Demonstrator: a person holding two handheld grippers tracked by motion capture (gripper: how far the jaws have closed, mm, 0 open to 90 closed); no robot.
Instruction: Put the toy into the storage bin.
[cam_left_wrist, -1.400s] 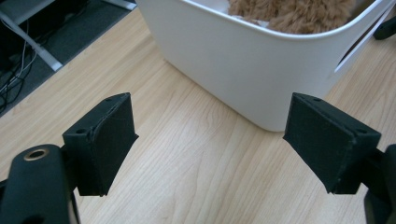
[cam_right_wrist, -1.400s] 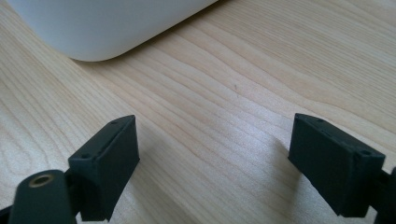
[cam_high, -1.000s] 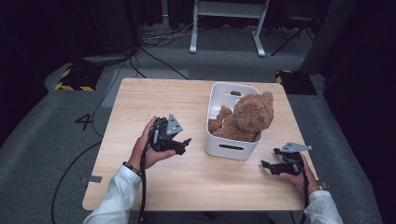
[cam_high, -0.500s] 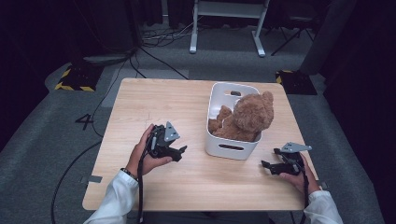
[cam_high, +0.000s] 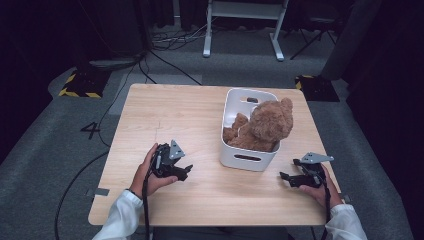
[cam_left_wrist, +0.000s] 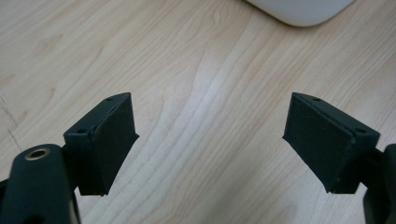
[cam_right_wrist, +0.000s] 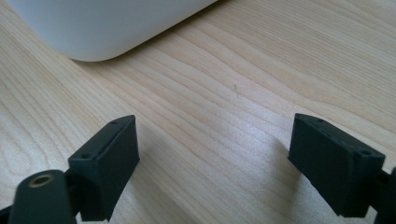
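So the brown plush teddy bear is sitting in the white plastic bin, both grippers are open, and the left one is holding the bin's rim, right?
Not quite. The left gripper holds nothing: the left gripper view shows its fingers spread over bare wooden table, apart from the white plastic bin. The rest stands: the brown plush teddy bear sits in the bin, and the right gripper is open too.

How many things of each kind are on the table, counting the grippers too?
Brown teddy bear: 1
White basket: 1
Grippers, left gripper and right gripper: 2
Total: 4
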